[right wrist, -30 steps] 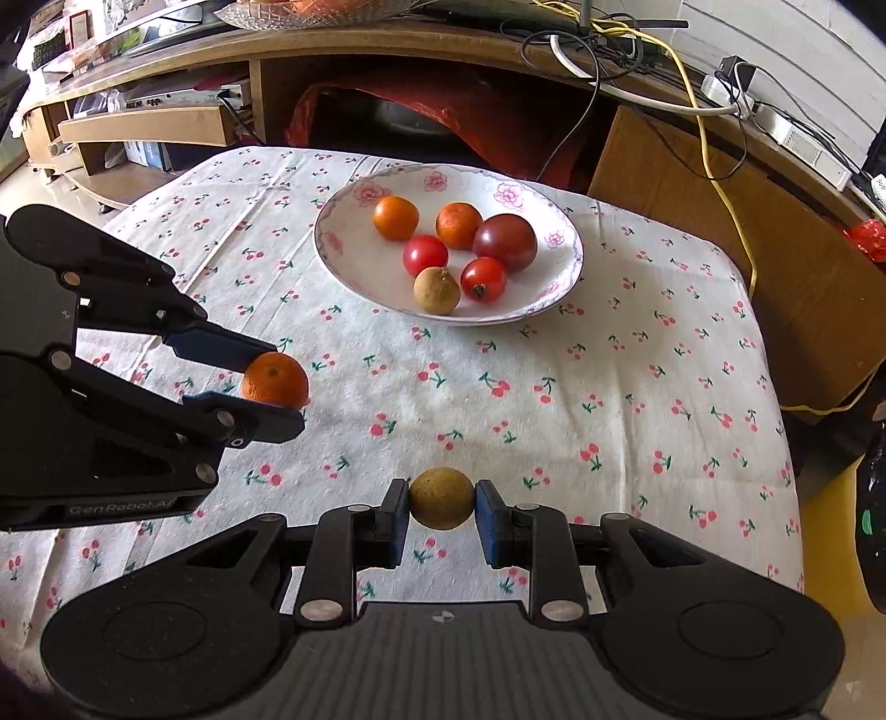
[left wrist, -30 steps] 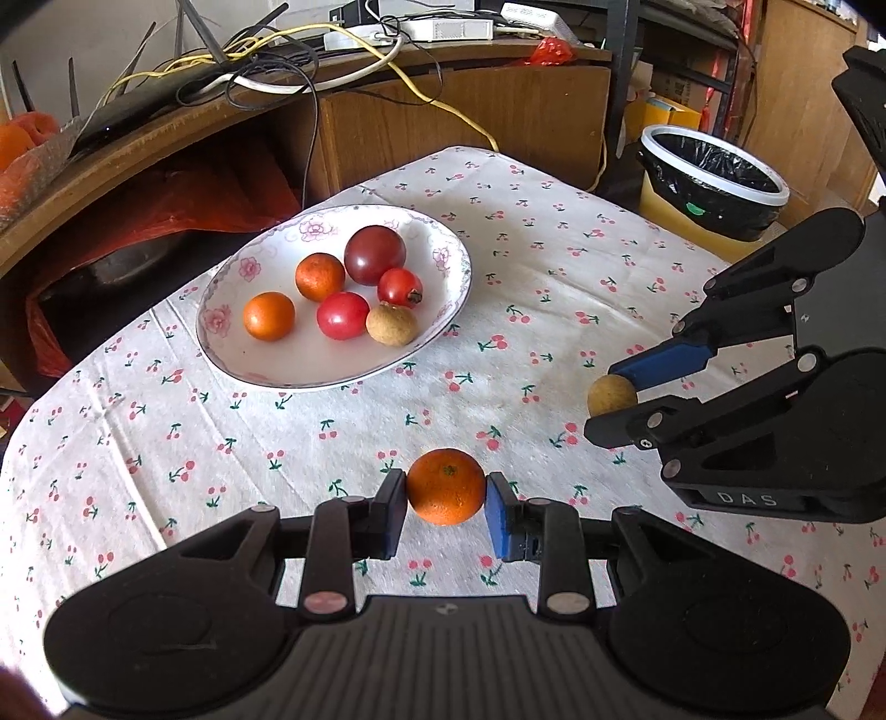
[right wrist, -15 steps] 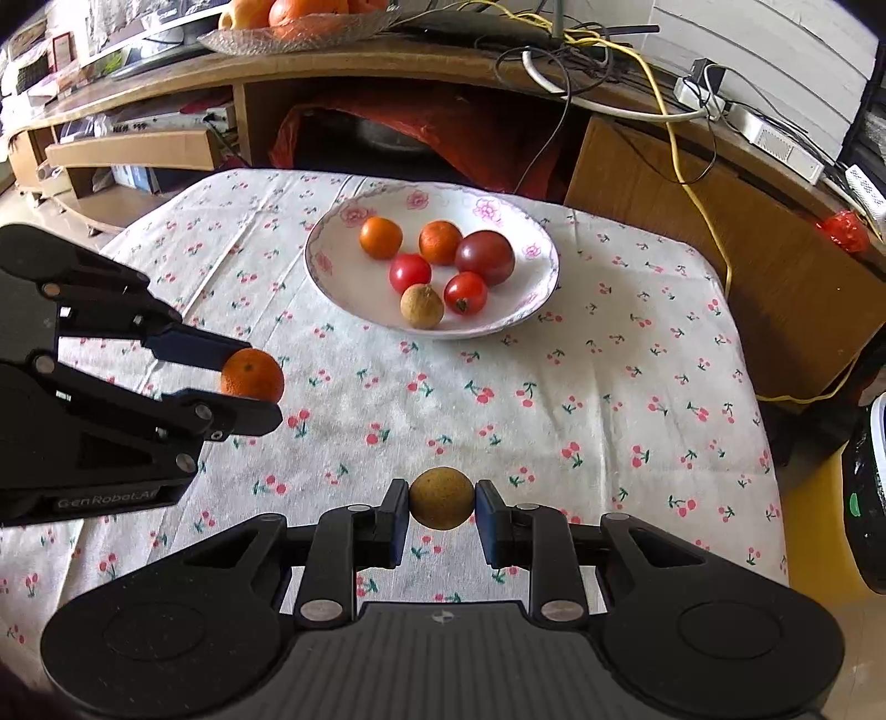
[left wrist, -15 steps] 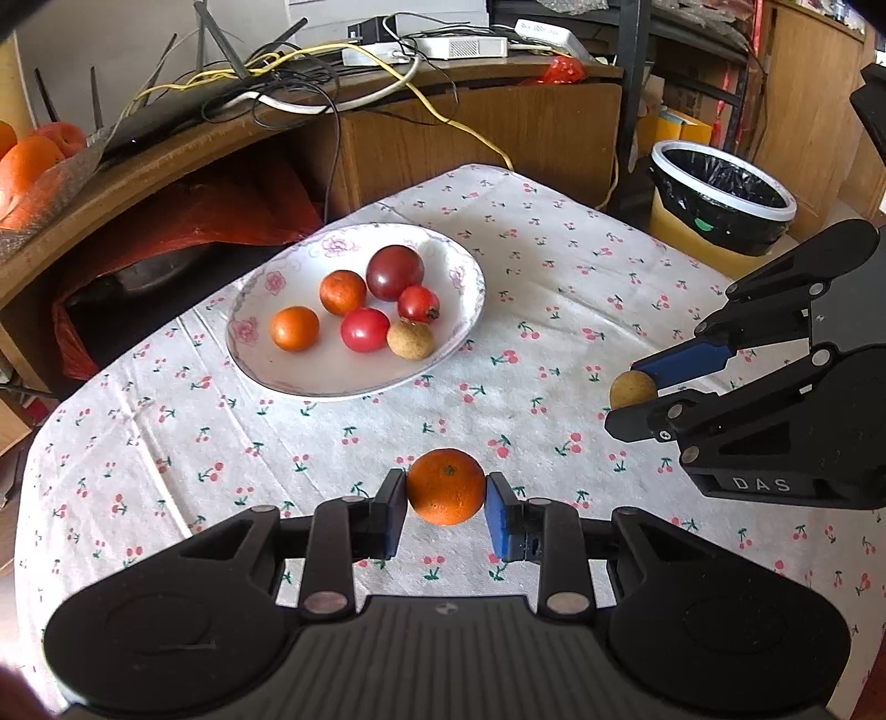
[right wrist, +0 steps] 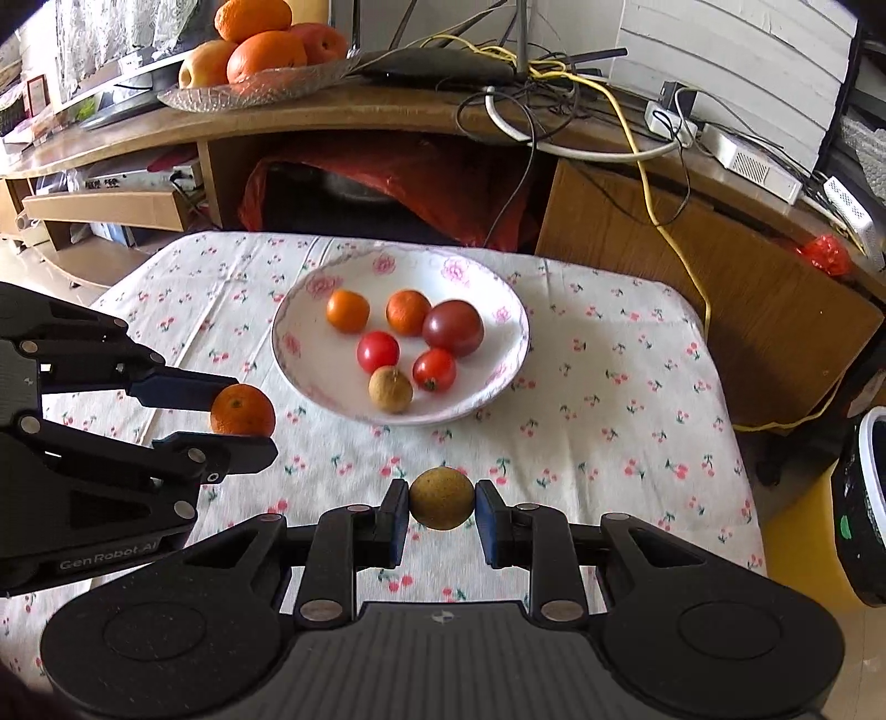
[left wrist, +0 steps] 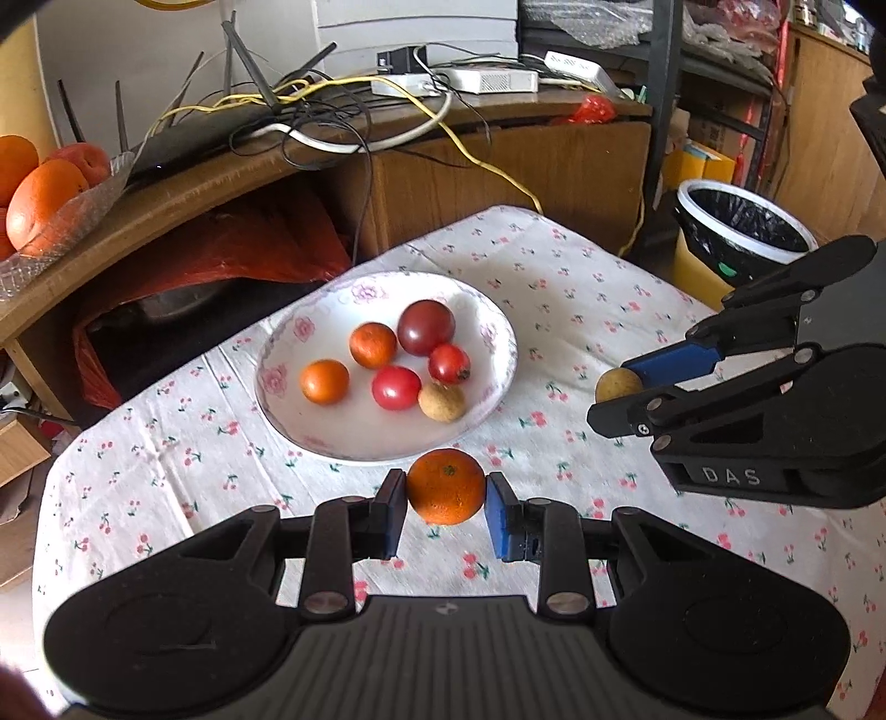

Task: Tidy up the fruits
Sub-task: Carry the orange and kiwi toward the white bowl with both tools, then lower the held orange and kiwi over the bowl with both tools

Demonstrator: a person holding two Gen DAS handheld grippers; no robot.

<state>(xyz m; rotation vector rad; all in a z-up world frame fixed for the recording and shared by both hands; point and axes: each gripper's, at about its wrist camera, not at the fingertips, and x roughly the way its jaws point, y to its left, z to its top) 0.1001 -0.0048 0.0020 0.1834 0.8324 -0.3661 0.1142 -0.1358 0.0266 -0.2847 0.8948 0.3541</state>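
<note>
A white floral bowl (left wrist: 493, 399) (right wrist: 509, 354) sits on the cherry-print tablecloth (left wrist: 565, 310) and holds several small fruits: two small oranges, red tomatoes, a dark plum (left wrist: 426, 327) and a tan longan (left wrist: 441, 402). My left gripper (left wrist: 446, 495) is shut on a small orange (left wrist: 446, 486) (right wrist: 242, 410), held in the air just short of the bowl's near rim. My right gripper (right wrist: 442, 501) is shut on a tan round longan (right wrist: 442, 497) (left wrist: 617, 385), raised over the cloth to the right of the bowl.
A curved wooden desk (left wrist: 183, 188) with cables and routers stands behind the table. A glass dish of large oranges (right wrist: 260, 50) rests on it. A bin with a black liner (left wrist: 742, 232) stands at the right, and a red bag (left wrist: 210, 249) lies under the desk.
Both grippers have risen and drawn back with their fruits still held, so the bowl and table appear farther and more of the desk shows.
</note>
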